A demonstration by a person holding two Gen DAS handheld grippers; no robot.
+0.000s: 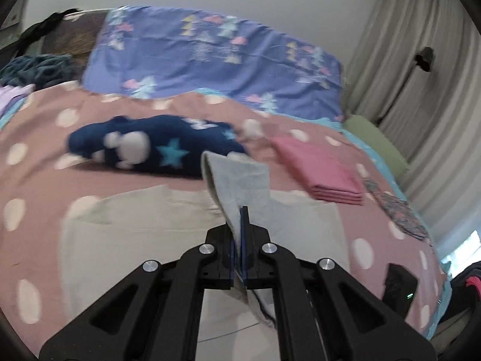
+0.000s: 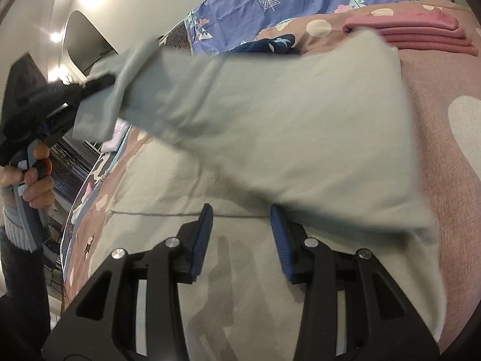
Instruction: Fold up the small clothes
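Observation:
A pale grey-green garment (image 1: 144, 228) lies spread on the pink dotted bedspread (image 1: 39, 180). My left gripper (image 1: 240, 219) is shut on one end of it, and that strip of cloth (image 1: 240, 177) hangs lifted off the bed. In the right wrist view the left gripper (image 2: 99, 82) holds the end high at the left, so the garment (image 2: 285, 120) stretches across as a raised flap. My right gripper (image 2: 242, 219) stands open just above the flat lower layer, its blue pads (image 2: 203, 234) apart and pinching nothing. The flap's edge hangs over its right fingertip.
A navy garment with stars (image 1: 144, 144) and a folded pink stack (image 1: 324, 171) lie behind the work area. A purple patterned sheet (image 1: 210, 54) covers the head of the bed. A green cushion (image 1: 375, 141) and curtain (image 1: 421, 75) are at right. A person's hand (image 2: 33, 180) grips the left handle.

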